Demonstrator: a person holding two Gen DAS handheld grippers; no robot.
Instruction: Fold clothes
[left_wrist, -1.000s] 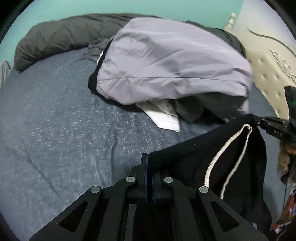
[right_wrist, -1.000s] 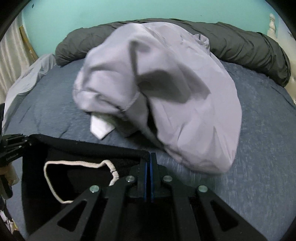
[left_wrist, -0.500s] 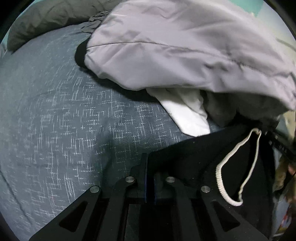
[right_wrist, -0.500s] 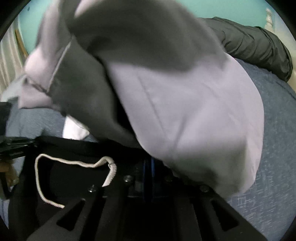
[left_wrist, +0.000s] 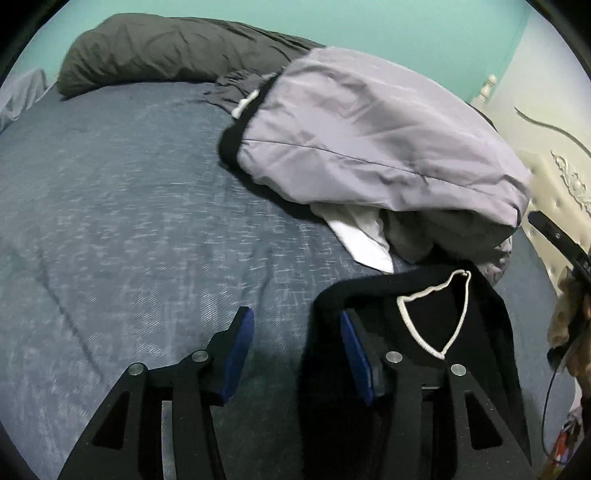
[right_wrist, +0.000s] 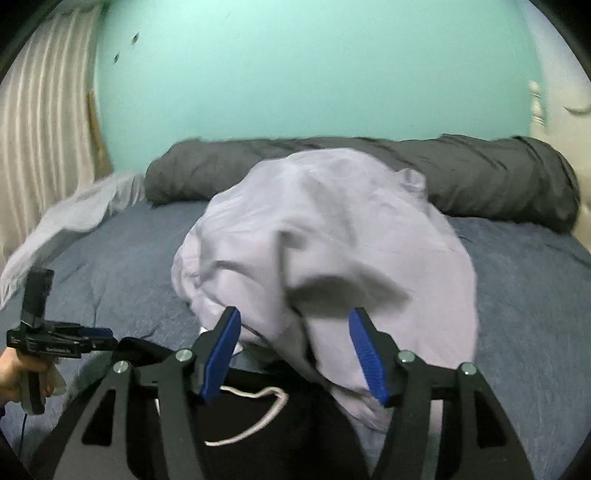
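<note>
Black garment (left_wrist: 424, 332): I see it lying on the bed (left_wrist: 129, 221) at the near edge, cream drawstring (left_wrist: 432, 317) up, waistband running side to side between my grippers.
Left gripper (left_wrist: 297, 343): jaws opening, bare bedcover between them; garment edge lies against the right pad.
Right gripper (right_wrist: 295, 354): jaws opening, nothing pinched; lilac garment (right_wrist: 332, 251) heaped ahead.
Nearer hand: left, I judge.

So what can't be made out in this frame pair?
- Pale lilac garment heap: motion-blurred in the right wrist view, so its type is unclear.
- White cloth and grey cloth: mostly buried under the heap, left wrist view.
- Black drawstring garment: lower part behind the left gripper, fingers opening; extent unknown.
</note>
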